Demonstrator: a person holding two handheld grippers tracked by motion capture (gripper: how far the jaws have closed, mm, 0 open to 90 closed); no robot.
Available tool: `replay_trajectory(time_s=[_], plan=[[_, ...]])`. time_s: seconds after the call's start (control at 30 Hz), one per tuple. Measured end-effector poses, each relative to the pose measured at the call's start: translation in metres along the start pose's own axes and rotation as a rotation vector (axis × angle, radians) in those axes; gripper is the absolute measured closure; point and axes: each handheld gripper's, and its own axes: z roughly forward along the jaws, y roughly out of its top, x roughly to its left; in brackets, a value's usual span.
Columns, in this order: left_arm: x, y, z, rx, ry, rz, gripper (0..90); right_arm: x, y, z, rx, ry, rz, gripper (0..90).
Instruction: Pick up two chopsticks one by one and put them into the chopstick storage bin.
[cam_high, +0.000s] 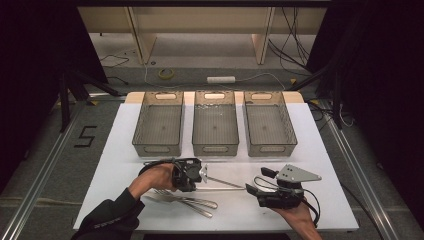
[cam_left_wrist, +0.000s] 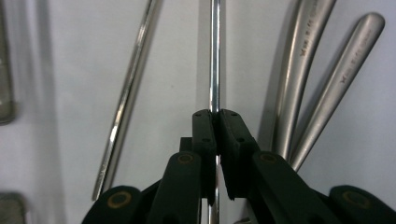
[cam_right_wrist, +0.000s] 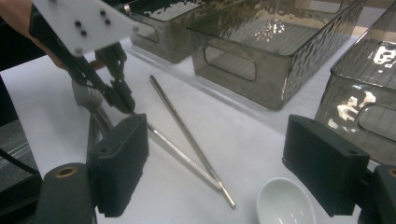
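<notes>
I see polished metal chopsticks (cam_left_wrist: 214, 56), mirror-bright and smooth, and brushed steel cutlery handles (cam_left_wrist: 299, 70) with a duller satin sheen. My left gripper (cam_left_wrist: 216, 116) has matt black plastic pads. The bins (cam_high: 215, 125) are smoky translucent plastic, glossy and rippled. The surface (cam_high: 330, 150) is matt white; the spoon (cam_right_wrist: 282, 203) looks glazed white ceramic.

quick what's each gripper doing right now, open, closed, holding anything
Left gripper: closed on a metal chopstick lying on the table.
Right gripper: open, holding nothing; a white spoon lies between its jaws.
</notes>
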Motion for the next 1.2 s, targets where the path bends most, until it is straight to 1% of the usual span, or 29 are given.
replay_trajectory(time_s=[0.03,0.07,0.1,0.17,0.3,0.33,0.37,0.4,0.43,0.47,0.5,0.57,0.6,0.77,0.8,0.83,0.97,1.0,1.1,1.13,1.2], plan=[[0.000,0.000,-0.002,-0.010,0.004,-0.011,84.8,0.000,0.000,0.000,0.000,0.001,0.000,23.2],[0.000,-0.001,-0.005,-0.010,0.007,-0.007,84.8,0.000,0.000,0.000,-0.002,0.001,0.000,23.2],[0.000,0.000,-0.008,-0.022,0.008,-0.009,84.8,0.000,0.000,0.000,-0.004,0.001,0.000,23.2],[-0.001,0.001,-0.012,-0.027,0.004,-0.008,84.9,0.000,0.000,-0.001,-0.003,0.001,0.003,23.2],[0.000,0.001,-0.024,-0.070,0.014,-0.047,84.8,0.000,0.000,-0.001,-0.008,0.002,0.005,23.2],[0.001,0.001,-0.027,-0.087,0.017,-0.066,84.8,0.000,0.000,-0.002,-0.013,0.001,0.007,23.2],[0.002,0.001,-0.030,-0.096,0.016,-0.076,84.8,0.000,0.000,-0.002,-0.013,0.001,0.007,23.2],[0.003,0.000,-0.034,-0.108,0.029,-0.086,84.8,-0.001,0.000,-0.002,-0.012,-0.001,0.007,23.2],[0.004,-0.001,-0.037,-0.125,0.040,-0.110,84.8,-0.001,0.000,-0.002,-0.013,-0.001,0.007,23.2],[0.007,-0.003,-0.042,-0.154,0.053,-0.141,84.8,-0.001,0.000,-0.002,-0.013,-0.001,0.007,23.1],[0.007,-0.003,-0.042,-0.154,0.053,-0.141,84.8,-0.001,0.000,-0.002,-0.013,-0.001,0.007,23.1],[0.010,-0.006,-0.048,-0.199,0.069,-0.198,84.8,0.000,0.000,-0.002,-0.017,0.000,0.007,23.1],[0.012,-0.008,-0.050,-0.218,0.084,-0.221,84.8,-0.001,0.000,-0.002,-0.019,0.000,0.005,23.0],[0.021,-0.018,-0.064,-0.286,0.134,-0.308,84.8,-0.001,0.000,-0.003,-0.026,-0.002,0.010,23.0],[0.025,-0.023,-0.070,-0.313,0.153,-0.348,84.8,-0.001,0.000,-0.002,-0.026,-0.002,0.010,23.0],[0.025,-0.023,-0.070,-0.313,0.153,-0.348,84.8,-0.001,0.000,-0.002,-0.025,-0.002,0.009,23.0],[0.033,-0.033,-0.078,-0.344,0.168,-0.407,84.8,-0.001,0.000,-0.002,-0.024,-0.001,0.012,23.0],[0.037,-0.036,-0.080,-0.348,0.180,-0.421,84.8,-0.001,0.000,-0.002,-0.023,-0.002,0.012,23.0],[0.044,-0.043,-0.086,-0.368,0.192,-0.459,84.8,-0.002,0.000,-0.002,-0.019,-0.003,0.008,23.0],[0.046,-0.045,-0.087,-0.378,0.204,-0.474,84.8,-0.002,0.000,-0.002,-0.019,-0.004,0.008,23.0],[0.050,-0.048,-0.090,-0.391,0.213,-0.498,84.8,-0.002,0.000,-0.002,-0.020,-0.003,0.008,23.0]])
